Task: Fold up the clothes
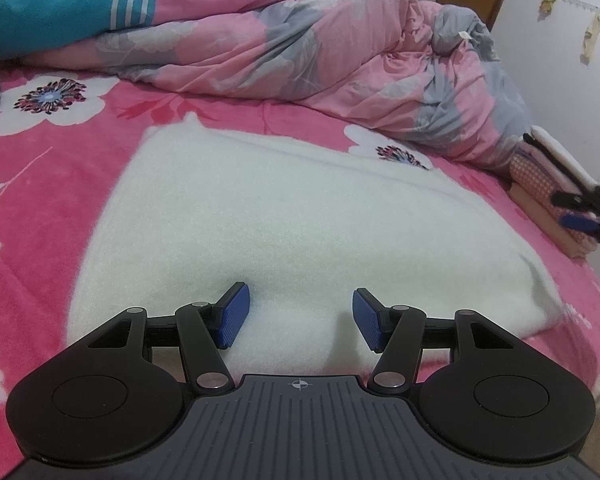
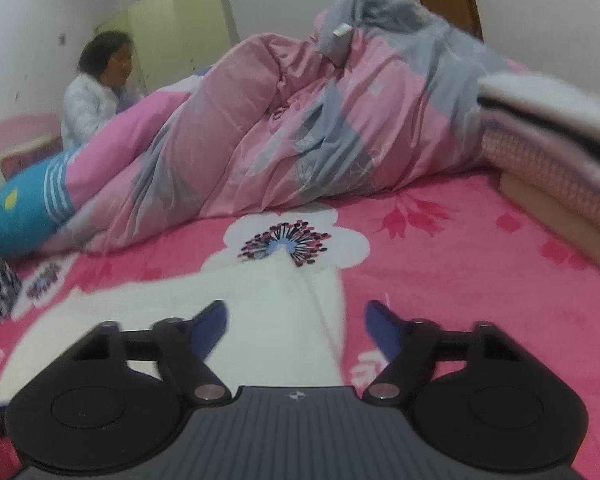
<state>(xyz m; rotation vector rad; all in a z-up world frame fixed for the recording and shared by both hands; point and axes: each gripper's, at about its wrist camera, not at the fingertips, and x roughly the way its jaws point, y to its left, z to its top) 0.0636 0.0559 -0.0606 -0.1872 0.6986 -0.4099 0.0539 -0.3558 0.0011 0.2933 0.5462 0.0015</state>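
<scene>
Here the white garment (image 1: 284, 216) lies flat on the pink flowered bed (image 1: 52, 184), the left hand-held gripper (image 1: 300, 316) spread over its near edge gripping nothing, the right hand-held gripper (image 2: 296, 328) likewise spread, empty, above its right edge.
</scene>
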